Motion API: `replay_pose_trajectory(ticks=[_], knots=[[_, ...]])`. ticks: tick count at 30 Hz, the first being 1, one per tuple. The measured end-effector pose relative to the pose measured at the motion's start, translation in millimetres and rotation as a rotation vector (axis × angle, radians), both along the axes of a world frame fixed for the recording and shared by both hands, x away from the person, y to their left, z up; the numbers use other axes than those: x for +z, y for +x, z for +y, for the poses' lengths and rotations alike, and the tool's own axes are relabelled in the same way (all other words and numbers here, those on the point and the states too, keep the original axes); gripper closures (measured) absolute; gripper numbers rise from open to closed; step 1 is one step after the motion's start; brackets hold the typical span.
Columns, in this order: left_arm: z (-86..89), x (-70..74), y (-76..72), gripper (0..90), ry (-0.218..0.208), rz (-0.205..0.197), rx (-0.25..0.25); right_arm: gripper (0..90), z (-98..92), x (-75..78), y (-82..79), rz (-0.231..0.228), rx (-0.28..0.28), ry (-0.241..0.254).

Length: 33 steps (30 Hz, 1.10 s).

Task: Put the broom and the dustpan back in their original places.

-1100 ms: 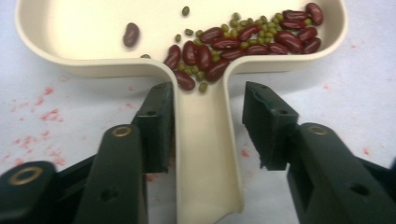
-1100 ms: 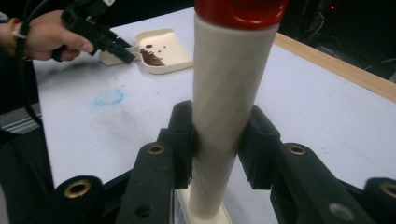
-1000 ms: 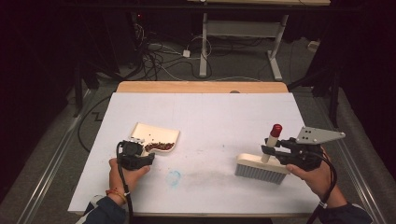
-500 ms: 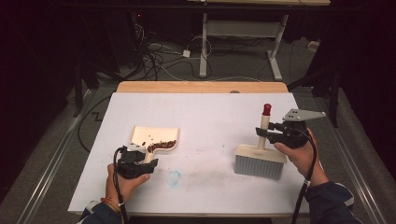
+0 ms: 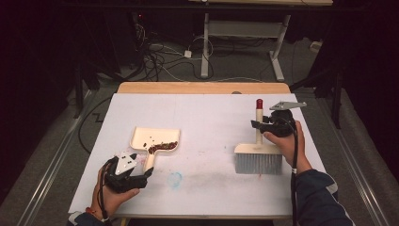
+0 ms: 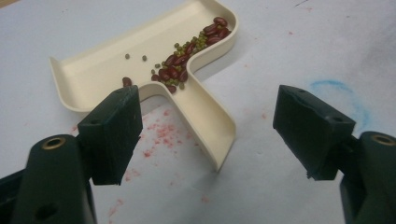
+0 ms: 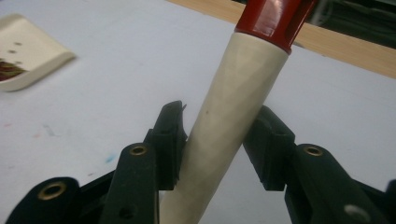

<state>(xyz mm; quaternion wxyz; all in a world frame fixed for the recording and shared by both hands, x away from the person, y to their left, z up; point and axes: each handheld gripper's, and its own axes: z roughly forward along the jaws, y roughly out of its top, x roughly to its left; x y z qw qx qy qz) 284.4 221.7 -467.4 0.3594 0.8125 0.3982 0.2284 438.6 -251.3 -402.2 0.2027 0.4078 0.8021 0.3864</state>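
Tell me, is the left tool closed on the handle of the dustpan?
No, in the left gripper view the left tool stands wide open, its jaws apart from the dustpan handle lying between them.

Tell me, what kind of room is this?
Probably a lab or workshop set up for recording, not a home. A white-covered table stands in a dark room, cables lie tangled on the floor behind it, and a desk frame stands farther back.
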Motion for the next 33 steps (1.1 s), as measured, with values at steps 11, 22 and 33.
replay_pose_trajectory(ticks=[11, 22, 33], knots=[[-13.9, -1.4, -1.9, 22.7, 0.017, -0.009, -0.041, 57.8, -6.2, -22.3, 21.3, -0.013, -0.144, 0.011], [-17.0, 1.6, -2.2, 22.7, 0.014, -0.016, -0.057, 50.3, -3.7, -25.1, 22.5, -0.049, -0.154, 0.01], [-17.9, -0.1, -0.5, 21.9, 0.028, -0.004, -0.065, 30.1, 6.0, -18.7, 13.5, -0.127, -0.16, 0.059]])
